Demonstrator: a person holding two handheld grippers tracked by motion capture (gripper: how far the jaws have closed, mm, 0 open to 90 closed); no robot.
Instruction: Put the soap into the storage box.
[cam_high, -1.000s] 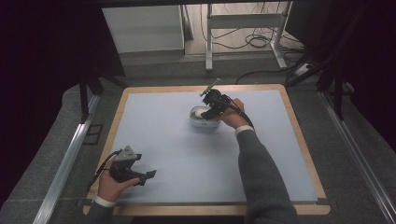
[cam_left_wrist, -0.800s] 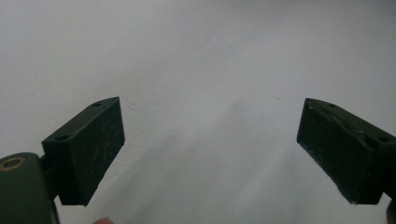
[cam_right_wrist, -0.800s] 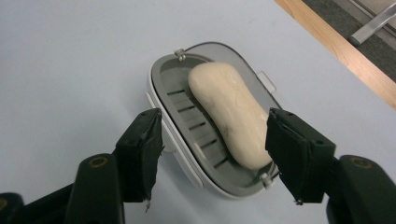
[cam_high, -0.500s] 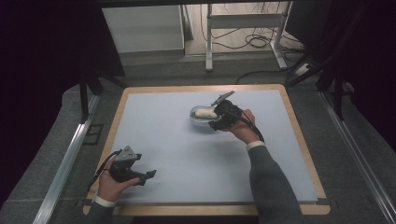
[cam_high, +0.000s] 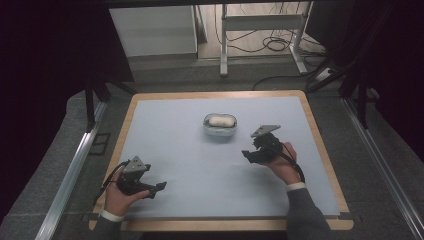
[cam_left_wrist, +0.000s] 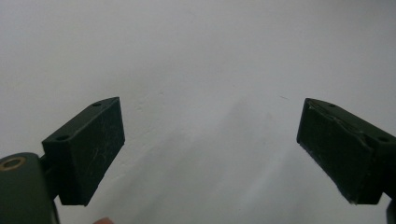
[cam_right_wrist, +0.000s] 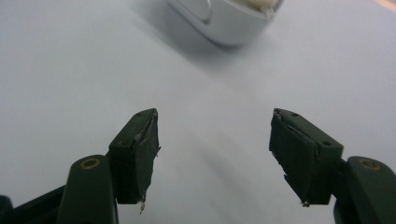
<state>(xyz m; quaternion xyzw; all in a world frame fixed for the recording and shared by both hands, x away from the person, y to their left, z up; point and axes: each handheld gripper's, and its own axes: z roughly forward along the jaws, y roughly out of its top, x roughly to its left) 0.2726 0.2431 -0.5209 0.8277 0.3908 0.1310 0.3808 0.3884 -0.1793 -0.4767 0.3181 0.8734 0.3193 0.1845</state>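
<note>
The right gripper is wide open and holds nothing. It sits over the table, near the right edge. The left gripper is wide open and empty too, near the front left corner. A small bowl with something white inside sits near the middle, toward the back edge. I cannot tell what the white thing is.
</note>
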